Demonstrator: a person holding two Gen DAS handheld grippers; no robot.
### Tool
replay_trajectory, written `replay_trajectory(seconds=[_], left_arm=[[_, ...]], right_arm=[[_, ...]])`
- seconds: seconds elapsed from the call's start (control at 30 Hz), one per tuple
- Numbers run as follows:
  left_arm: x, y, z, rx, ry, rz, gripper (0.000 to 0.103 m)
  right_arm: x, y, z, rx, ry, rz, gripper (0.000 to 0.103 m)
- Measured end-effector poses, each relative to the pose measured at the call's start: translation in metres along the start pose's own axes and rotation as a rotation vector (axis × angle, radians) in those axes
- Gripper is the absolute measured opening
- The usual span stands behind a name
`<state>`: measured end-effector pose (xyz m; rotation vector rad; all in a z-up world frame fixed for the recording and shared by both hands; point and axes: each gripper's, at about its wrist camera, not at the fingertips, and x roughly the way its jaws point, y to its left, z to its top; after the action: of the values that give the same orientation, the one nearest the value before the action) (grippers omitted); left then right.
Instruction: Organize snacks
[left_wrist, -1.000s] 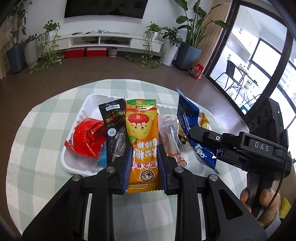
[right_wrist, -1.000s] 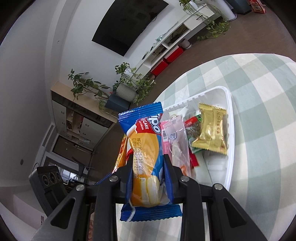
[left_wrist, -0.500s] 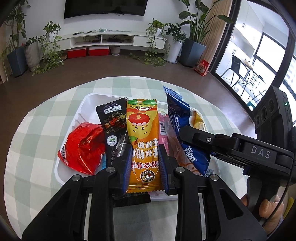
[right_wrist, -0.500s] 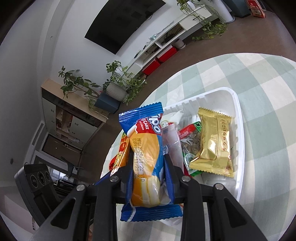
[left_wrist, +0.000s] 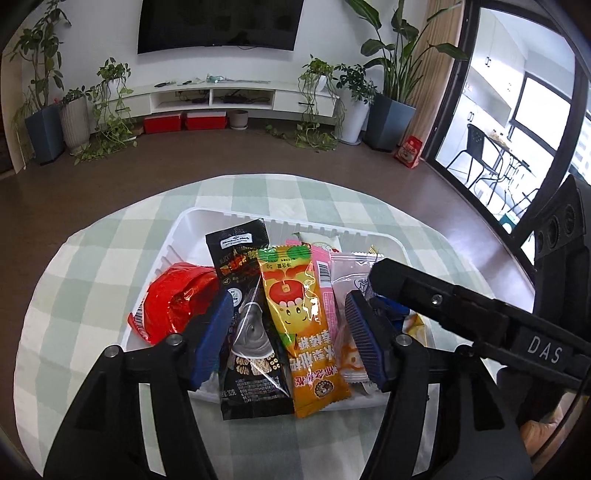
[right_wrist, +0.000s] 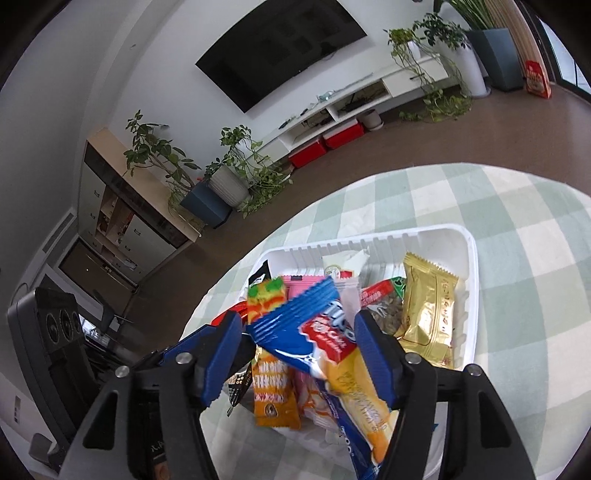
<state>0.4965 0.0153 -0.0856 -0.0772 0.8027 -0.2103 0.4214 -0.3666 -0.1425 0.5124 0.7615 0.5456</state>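
Living room behind: wall-mounted television, low white media shelf with red boxes under it, potted plants, brown floor. Round table (left_wrist: 92, 266) under a green-and-white check cloth; white tray (left_wrist: 177, 236) on it.

Left wrist view, items:
- My left gripper (left_wrist: 291, 334): jaws have just been opening and stand well apart, pads touching nothing I can be sure of.
- Orange snack packet (left_wrist: 306, 325), between those pads and free of both; long axis runs away from me, slightly slanted, near end overhanging the tray's front rim.
- Black snack packet (left_wrist: 247, 325), just left of the orange one and partly under it, same lengthwise lie, near end also over the front rim.
- Red foil packet (left_wrist: 173, 299), crumpled, at the tray's left side.
- Clear-and-pink packet (left_wrist: 347, 288), right of the orange one.
- My right gripper (left_wrist: 384, 280), entering from the right above the tray's right part.

Right wrist view, items:
- My right gripper (right_wrist: 299, 354): jaws have just been opening, now wide.
- Blue cake packet (right_wrist: 325, 347), between the pads, blurred; long axis tilted, far end up-left, near end down-right toward me. Whether the right pad touches it I cannot tell.
- Gold packet (right_wrist: 430, 314), lying lengthwise along the tray's right wall.
- Red-and-green seed packet (right_wrist: 384, 302), beside the gold one.
- Orange snack packet (right_wrist: 273, 380), left of the blue one, pointing away from me.
- White tray (right_wrist: 472, 266), on the check cloth.
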Motion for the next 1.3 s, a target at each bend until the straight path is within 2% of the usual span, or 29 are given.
replay_trajectory(seconds=[0.23, 0.33, 0.6, 0.67, 0.77, 0.93, 1.0, 1.03, 1.3], left_arm=[[-0.022, 0.004, -0.011, 0.007, -0.031, 0.01, 0.061], [-0.03, 0.006, -0.015, 0.002, -0.041, 0.011, 0.061], [-0.059, 0.001, -0.032, 0.004, -0.068, 0.026, 0.061], [-0.07, -0.004, -0.039, 0.011, -0.083, 0.03, 0.067], [-0.09, -0.014, -0.05, 0.028, -0.109, 0.035, 0.078], [-0.125, -0.035, -0.071, 0.062, -0.142, 0.062, 0.082], [-0.138, -0.043, -0.079, 0.067, -0.158, 0.066, 0.091], [-0.145, -0.047, -0.083, 0.069, -0.166, 0.069, 0.091], [-0.19, -0.079, -0.112, 0.102, -0.206, 0.11, 0.092]], right_arm=[[-0.027, -0.001, -0.007, -0.045, -0.022, -0.028, 0.068], [-0.042, -0.002, -0.012, -0.086, -0.042, -0.073, 0.073], [-0.067, 0.002, -0.034, -0.132, -0.061, -0.134, 0.074], [-0.075, 0.008, -0.04, -0.154, -0.068, -0.154, 0.075], [-0.09, 0.017, -0.051, -0.192, -0.096, -0.193, 0.082], [-0.126, 0.027, -0.068, -0.222, -0.165, -0.257, 0.093], [-0.141, 0.029, -0.074, -0.224, -0.191, -0.287, 0.1], [-0.149, 0.03, -0.078, -0.226, -0.205, -0.305, 0.103], [-0.2, 0.043, -0.097, -0.234, -0.31, -0.386, 0.103]])
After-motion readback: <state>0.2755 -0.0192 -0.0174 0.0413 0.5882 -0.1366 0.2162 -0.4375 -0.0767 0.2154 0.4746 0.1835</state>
